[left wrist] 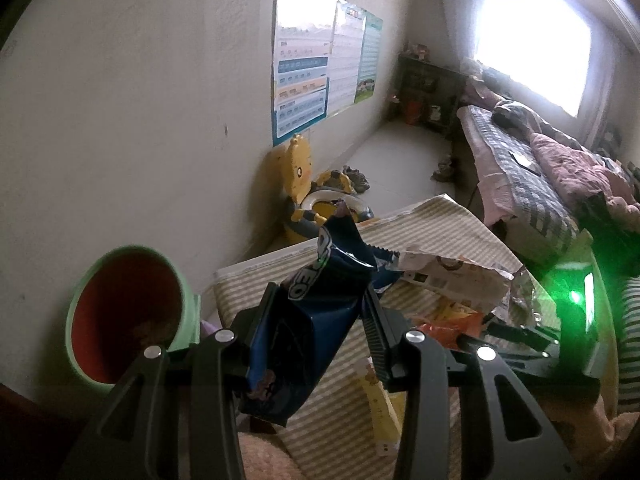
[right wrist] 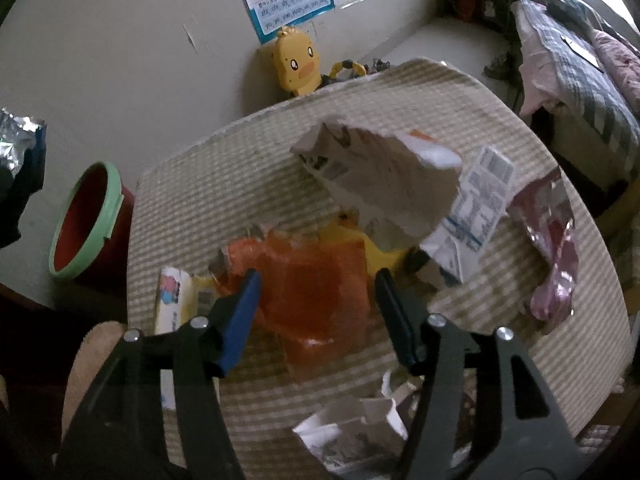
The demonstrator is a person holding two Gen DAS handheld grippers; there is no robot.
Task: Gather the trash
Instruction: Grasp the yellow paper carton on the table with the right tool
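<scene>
My left gripper (left wrist: 320, 296) is shut on a blue Oreo wrapper (left wrist: 316, 312) and holds it above the striped table (left wrist: 440, 224), to the right of a red bin with a green rim (left wrist: 124, 312). My right gripper (right wrist: 318, 280) is open, its jaws on either side of an orange wrapper (right wrist: 316, 292) that lies on the striped table (right wrist: 240, 184). Around it lie a torn white carton (right wrist: 384, 184), a yellow packet (right wrist: 180, 300), a pink foil wrapper (right wrist: 556, 248) and crumpled white paper (right wrist: 352, 428). The bin (right wrist: 88, 220) also shows at the table's left edge in the right wrist view.
A yellow duck potty chair (right wrist: 296, 60) stands against the wall behind the table. Posters (left wrist: 316, 68) hang on the wall. A bed with blankets (left wrist: 532, 168) is at the right, under a bright window. Shoes lie on the floor.
</scene>
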